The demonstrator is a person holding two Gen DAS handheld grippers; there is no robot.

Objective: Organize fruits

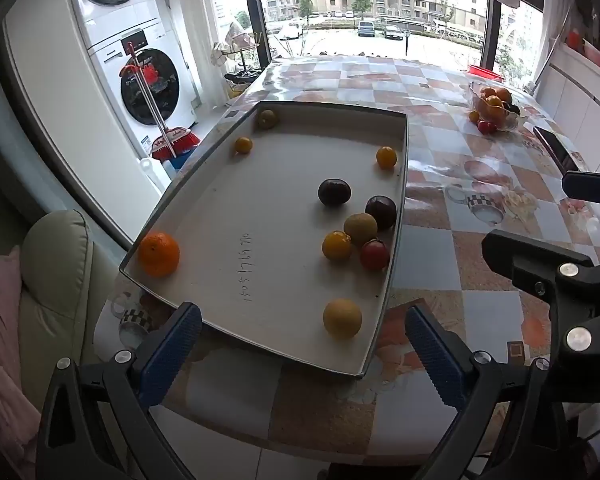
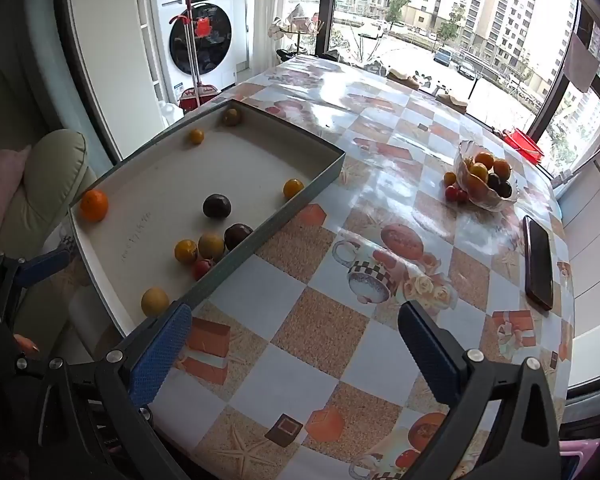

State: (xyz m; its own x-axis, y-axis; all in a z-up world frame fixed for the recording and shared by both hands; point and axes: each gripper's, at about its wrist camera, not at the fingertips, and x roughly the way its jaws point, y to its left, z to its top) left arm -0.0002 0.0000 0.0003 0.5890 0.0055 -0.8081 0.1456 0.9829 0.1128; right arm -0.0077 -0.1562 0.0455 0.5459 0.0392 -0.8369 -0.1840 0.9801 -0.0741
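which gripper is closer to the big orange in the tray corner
Left. The left gripper hangs open over the tray's near edge, with the big orange just ahead to its left. The right gripper sits open over the table, outside the tray.

Your tray [image 2: 260, 236] of loose fruit [image 2: 217, 205] lies left; the fruit bowl [image 2: 485, 196] sits far right, phone [image 2: 539, 262] nearer you.

Both wrist views overlook tray [image 1: 204, 216] and table [image 2: 340, 320]
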